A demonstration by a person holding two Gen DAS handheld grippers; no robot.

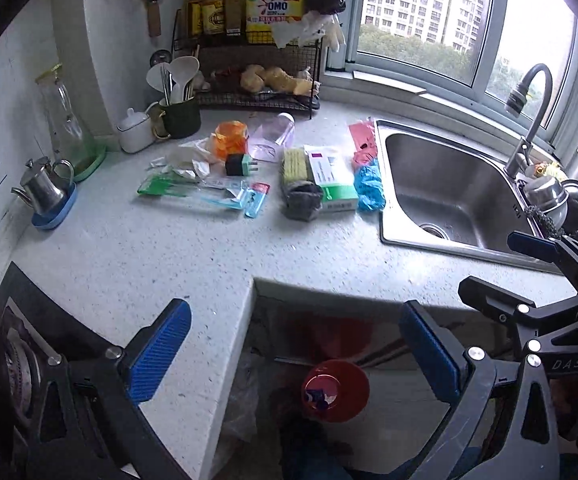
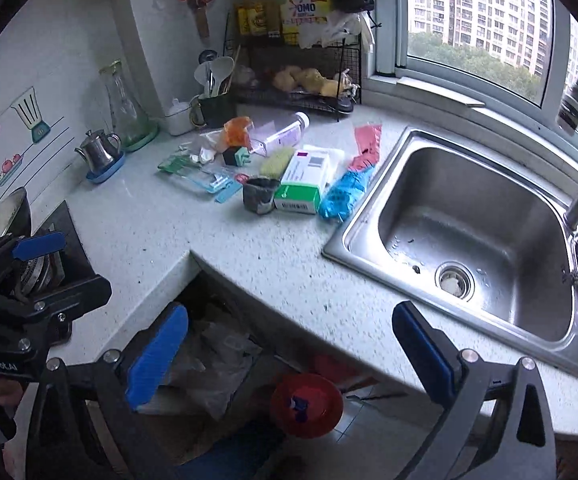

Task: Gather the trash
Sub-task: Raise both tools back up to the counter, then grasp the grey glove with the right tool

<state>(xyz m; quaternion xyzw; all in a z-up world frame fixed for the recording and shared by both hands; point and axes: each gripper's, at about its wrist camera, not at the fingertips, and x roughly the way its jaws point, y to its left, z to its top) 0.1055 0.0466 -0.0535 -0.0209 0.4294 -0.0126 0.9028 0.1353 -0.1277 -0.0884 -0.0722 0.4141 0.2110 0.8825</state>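
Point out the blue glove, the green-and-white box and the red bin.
blue glove (image 2: 343,196), right wrist view, on its crumpled middle.
green-and-white box (image 2: 303,184), right wrist view, on its top face.
red bin (image 2: 307,404), right wrist view, inside its rim.

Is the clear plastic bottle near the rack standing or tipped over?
Tipped over: the clear bottle lies on its side on the counter, cap toward the rack.

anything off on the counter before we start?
Yes. A clear plastic bottle lies on its side behind the litter. Crumpled tissue, torn wrappers and a blue glove are strewn left of the sink. Nothing looks spilled.
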